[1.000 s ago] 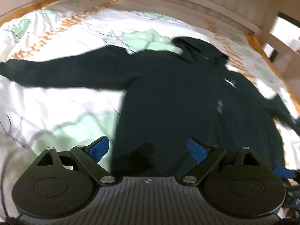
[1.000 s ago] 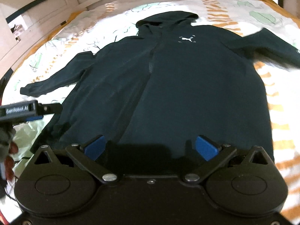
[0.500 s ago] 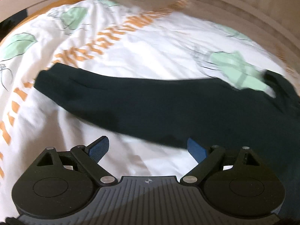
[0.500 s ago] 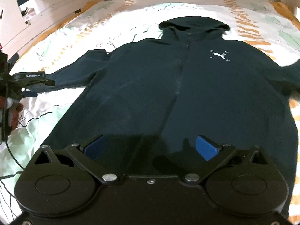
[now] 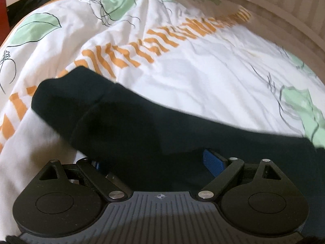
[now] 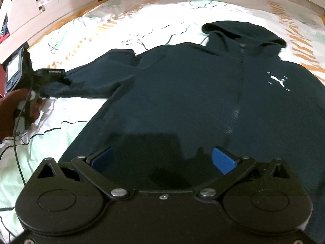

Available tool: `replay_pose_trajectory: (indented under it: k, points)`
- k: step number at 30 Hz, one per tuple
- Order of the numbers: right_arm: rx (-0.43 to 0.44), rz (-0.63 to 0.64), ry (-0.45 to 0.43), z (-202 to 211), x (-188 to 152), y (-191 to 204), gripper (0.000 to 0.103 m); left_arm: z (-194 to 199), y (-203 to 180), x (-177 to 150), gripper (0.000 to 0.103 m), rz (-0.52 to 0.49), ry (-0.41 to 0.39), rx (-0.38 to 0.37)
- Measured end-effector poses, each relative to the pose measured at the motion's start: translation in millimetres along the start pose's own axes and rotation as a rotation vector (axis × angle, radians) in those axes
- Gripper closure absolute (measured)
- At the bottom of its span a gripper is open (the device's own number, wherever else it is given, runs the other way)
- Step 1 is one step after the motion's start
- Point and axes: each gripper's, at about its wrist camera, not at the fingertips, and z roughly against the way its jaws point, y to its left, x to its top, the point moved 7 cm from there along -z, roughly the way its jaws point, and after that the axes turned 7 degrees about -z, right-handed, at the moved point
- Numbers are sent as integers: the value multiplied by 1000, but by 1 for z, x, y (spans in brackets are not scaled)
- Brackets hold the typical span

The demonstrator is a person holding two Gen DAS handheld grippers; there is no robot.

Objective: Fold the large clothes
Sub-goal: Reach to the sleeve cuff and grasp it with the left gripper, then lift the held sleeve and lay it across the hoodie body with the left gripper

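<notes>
Presently: hoodie (image 6: 182,93) flat on bed (image 5: 203,77); left gripper (image 5: 151,162) spread wide astride sleeve (image 5: 121,122), should clamp near cuff (image 5: 61,93); right gripper (image 6: 162,160) spread wide, empty.

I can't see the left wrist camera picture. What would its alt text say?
A dark sleeve of a hooded jacket lies across a white bedsheet printed with green leaves and orange stripes. The left gripper sits over it with blue-padded jaws wide open, the sleeve between them but not pinched.
</notes>
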Motion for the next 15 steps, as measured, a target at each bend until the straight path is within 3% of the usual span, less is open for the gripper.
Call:
replay_pose_trajectory:
  k: [5,6,7,8,9,10,12,15]
  points:
    - [17,14,-18,-14,16,12,1,-4,17,9,13,141,-88,-51]
    - [17,18,-26,-17,21,13,1,-5,20,10,19,162,-99,-65]
    - [16,23,-35,-20,25,15,1,-4,22,12,41,175,-109,-73]
    - [15,27,-43,-23,30,17,1,-3,24,15,54,179,-119,-70]
    - [14,31,-53,-26,35,18,1,-1,27,17,77,180,-136,-55]
    - [14,33,-63,-30,40,20,1,3,30,20,90,189,-159,-44]
    - [13,40,-81,-40,50,24,1,11,35,25,96,226,-199,-62]
    - [12,65,-107,-54,66,31,1,27,35,35,97,261,-247,-98]
